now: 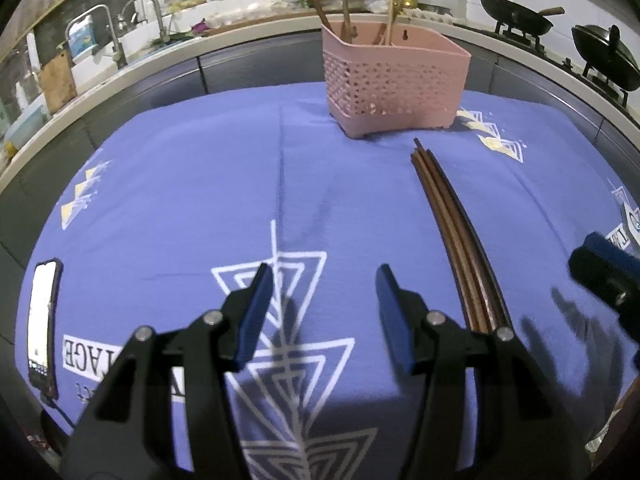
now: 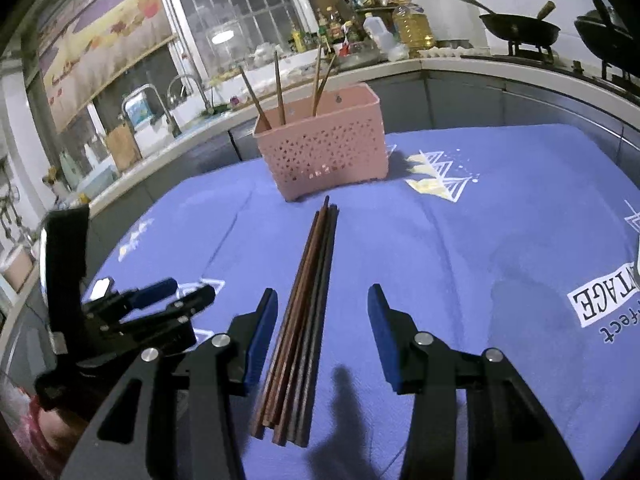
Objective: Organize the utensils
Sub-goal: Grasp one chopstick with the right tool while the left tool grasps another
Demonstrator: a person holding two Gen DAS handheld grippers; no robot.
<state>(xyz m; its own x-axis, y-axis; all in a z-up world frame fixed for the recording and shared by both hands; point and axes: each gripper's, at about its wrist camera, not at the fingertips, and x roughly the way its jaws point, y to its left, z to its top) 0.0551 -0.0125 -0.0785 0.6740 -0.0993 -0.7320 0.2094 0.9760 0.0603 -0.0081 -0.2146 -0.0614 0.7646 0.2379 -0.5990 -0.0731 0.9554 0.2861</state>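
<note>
A bundle of several brown chopsticks (image 2: 308,308) lies on the blue cloth, pointing toward a pink perforated utensil basket (image 2: 324,148) that holds a few upright chopsticks. My right gripper (image 2: 322,300) is open above the near part of the bundle, with the sticks between its fingers. In the left wrist view the bundle (image 1: 460,240) lies to the right of my open, empty left gripper (image 1: 326,280), and the basket (image 1: 394,80) stands beyond it. The left gripper also shows in the right wrist view (image 2: 176,292) at far left.
The blue patterned cloth (image 1: 180,184) covers the table. A lit phone (image 1: 42,320) lies at its left edge. Behind run a counter with a sink and taps (image 1: 116,40), bottles, and woks on a stove (image 1: 516,16) at the right.
</note>
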